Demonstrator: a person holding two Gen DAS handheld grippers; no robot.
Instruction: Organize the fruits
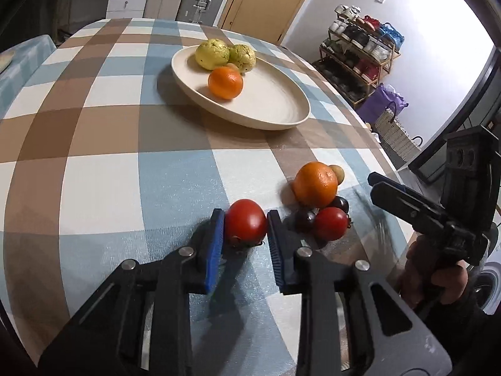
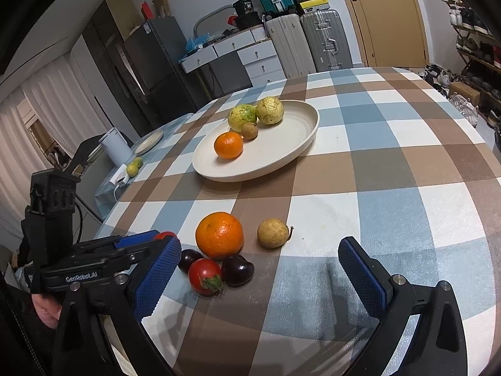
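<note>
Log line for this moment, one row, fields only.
left gripper: shut on tomato | right gripper: open, empty | plate: four fruits | table: orange, second tomato

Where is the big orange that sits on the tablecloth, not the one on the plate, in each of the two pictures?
Left wrist view: the big orange lies right of centre, just beyond the left claw.
Right wrist view: the big orange lies left of centre, low in the picture.
Shared landmark: the cream plate lies farther back on the table.
</note>
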